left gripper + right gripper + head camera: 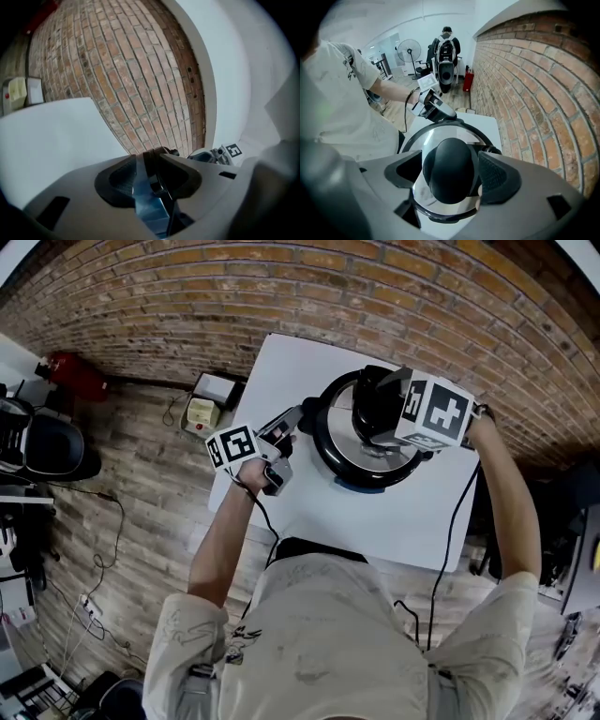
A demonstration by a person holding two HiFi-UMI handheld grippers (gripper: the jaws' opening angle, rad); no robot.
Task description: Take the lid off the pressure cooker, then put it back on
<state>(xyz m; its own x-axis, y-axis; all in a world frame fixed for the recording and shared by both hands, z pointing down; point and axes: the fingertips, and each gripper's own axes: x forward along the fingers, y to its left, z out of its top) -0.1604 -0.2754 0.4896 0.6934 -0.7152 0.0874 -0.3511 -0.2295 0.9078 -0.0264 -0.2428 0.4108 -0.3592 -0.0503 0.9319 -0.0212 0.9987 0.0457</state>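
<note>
On tabletop point(309, 371), lid point(440, 136) seated on pressure cooker point(323, 442); my right fingers point(494, 176) open around knob point(450, 171), left fingers point(119, 180) open around side handle point(157, 157); I judge clamping comes next.

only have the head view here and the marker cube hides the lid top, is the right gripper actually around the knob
observer: yes. the right gripper view shows the black lid knob between the jaws of the right gripper, which stand open on either side of it, not clamped.
operator: and the left one, can't see what it's on
observer: in the left gripper view the black side handle of the pressure cooker stands between the jaws of the left gripper.
operator: anyone close by
observer: the right gripper view shows a person at the far end of the room beside a pedestal fan, well away.
</note>
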